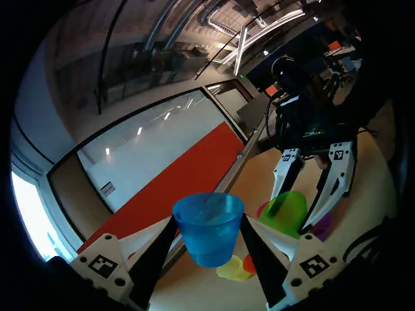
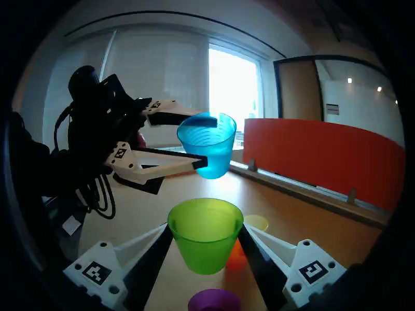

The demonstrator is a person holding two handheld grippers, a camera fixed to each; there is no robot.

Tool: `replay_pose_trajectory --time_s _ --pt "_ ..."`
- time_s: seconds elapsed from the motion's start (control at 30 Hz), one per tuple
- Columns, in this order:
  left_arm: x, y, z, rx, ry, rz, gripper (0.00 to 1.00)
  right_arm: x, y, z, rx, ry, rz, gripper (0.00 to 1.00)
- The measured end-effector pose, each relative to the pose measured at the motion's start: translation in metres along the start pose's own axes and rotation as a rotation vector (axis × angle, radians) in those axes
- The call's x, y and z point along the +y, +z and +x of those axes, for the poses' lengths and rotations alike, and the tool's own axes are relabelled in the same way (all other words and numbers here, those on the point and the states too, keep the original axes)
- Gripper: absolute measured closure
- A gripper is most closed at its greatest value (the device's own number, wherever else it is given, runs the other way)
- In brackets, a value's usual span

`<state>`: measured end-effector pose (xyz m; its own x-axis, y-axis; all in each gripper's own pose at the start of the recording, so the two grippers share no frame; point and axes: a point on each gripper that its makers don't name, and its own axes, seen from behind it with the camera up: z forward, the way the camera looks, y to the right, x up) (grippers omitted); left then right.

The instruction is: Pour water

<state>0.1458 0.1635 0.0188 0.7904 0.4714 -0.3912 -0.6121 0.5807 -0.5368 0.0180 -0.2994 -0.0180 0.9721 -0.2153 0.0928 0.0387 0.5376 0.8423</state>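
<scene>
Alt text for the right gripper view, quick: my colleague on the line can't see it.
The right gripper holds a green cup upright between its fingers over a wooden table. Beyond and higher, the left gripper holds a blue cup, roughly upright. A yellow cup, an orange cup and a purple cup sit on the table nearby.

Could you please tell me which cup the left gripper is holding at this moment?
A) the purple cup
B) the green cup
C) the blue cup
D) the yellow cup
C: the left gripper has both fingers pressed on the blue cup, while the green cup sits between the fingers of the right gripper.
</scene>
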Motion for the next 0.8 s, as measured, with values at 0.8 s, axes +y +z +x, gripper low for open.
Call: replay_pose_trajectory --time_s 0.8 --pt "-0.008 0.005 0.014 0.0 0.156 0.004 0.15 -0.001 0.011 -0.001 -0.005 -0.001 0.012 0.1"
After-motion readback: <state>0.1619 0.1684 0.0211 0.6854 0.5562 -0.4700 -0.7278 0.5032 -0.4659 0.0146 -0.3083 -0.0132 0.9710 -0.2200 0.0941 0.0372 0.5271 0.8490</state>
